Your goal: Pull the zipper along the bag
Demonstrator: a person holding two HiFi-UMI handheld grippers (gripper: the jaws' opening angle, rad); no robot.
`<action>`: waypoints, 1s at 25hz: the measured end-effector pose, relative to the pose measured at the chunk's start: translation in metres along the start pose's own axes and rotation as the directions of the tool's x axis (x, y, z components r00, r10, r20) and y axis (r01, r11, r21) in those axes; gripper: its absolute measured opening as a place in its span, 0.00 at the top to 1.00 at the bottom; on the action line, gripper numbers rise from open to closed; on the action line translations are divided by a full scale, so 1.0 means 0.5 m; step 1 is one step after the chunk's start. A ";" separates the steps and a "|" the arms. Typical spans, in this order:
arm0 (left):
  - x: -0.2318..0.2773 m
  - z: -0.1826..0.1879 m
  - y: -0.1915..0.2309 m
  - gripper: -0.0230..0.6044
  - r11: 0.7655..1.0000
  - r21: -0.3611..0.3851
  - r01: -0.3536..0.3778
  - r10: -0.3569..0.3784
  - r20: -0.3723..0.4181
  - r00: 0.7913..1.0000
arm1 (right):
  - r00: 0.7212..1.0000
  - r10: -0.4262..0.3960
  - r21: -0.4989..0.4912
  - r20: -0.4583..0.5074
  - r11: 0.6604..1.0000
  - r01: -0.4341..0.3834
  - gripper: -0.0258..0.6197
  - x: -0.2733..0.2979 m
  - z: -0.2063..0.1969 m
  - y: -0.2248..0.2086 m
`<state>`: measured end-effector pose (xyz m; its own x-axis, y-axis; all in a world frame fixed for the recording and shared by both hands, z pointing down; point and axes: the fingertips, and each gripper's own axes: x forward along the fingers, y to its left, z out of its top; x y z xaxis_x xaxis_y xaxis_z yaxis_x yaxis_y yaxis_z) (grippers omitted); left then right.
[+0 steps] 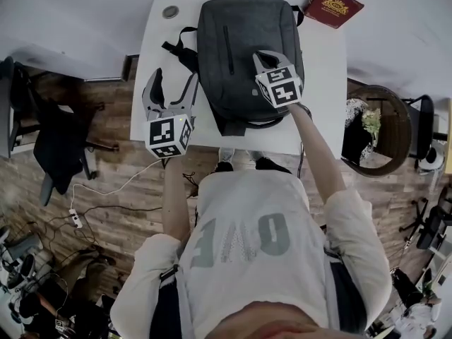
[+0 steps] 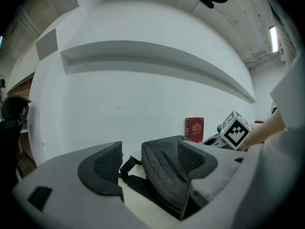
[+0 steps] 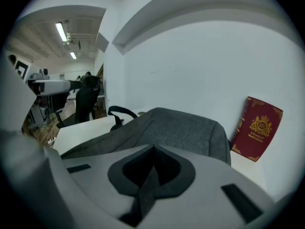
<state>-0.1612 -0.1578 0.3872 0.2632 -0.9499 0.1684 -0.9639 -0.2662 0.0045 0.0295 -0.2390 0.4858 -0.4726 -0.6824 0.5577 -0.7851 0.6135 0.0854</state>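
From the head view, the grey bag (image 1: 240,41) lies flat on the white table (image 1: 152,48), its near end covered by the right gripper (image 1: 263,55), which rests on it. The marker cube hides how those jaws stand. The left gripper (image 1: 175,76) hangs over the table's left part, just beside the bag's black strap (image 1: 176,48), with its two jaws spread wide and only bare table between them. A red book (image 1: 332,3) sits at the far right corner, partly cut off by the frame edge. The left gripper view confirms the left gripper (image 2: 147,161) is wide open and holds nothing: the bag (image 2: 167,173) lies beyond the pads, and its slanted front zipper (image 2: 172,165) shows clearly here, with the book (image 2: 194,129) upright against the wall behind. The right gripper view gives what the head view cannot: the right gripper (image 3: 152,149) is pressed fully closed, pinching a dark strip (image 3: 145,194) whose lower end runs out of sight. Whether that strip is the zipper's pull is hard to tell.
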 end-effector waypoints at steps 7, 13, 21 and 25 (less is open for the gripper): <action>0.005 -0.051 0.001 0.42 0.999 -0.032 0.012 -0.014 -0.062 0.998 | 0.991 0.000 -0.045 -0.137 0.999 -0.006 0.92 0.076 -0.055 0.000; 0.025 -0.100 0.003 0.42 0.999 -0.031 0.028 -0.032 -0.116 0.993 | 0.975 0.054 0.057 -0.213 0.997 -0.043 0.92 0.110 -0.084 -0.020; 0.100 -0.177 0.049 0.42 0.997 0.003 0.072 -0.070 -0.230 0.971 | 0.972 0.042 0.022 -0.233 0.999 -0.038 0.92 0.122 -0.095 -0.016; 0.142 -0.211 0.063 0.42 0.996 -0.022 0.090 -0.093 -0.283 0.955 | 0.964 0.074 0.091 -0.255 0.995 -0.052 0.92 0.126 -0.098 -0.019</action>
<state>-0.1769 -0.2164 0.5031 0.3294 -0.8360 0.4389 -0.9368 -0.3473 0.0417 0.0268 -0.2685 0.5607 -0.4113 -0.5111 0.7547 -0.7925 0.6096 -0.0190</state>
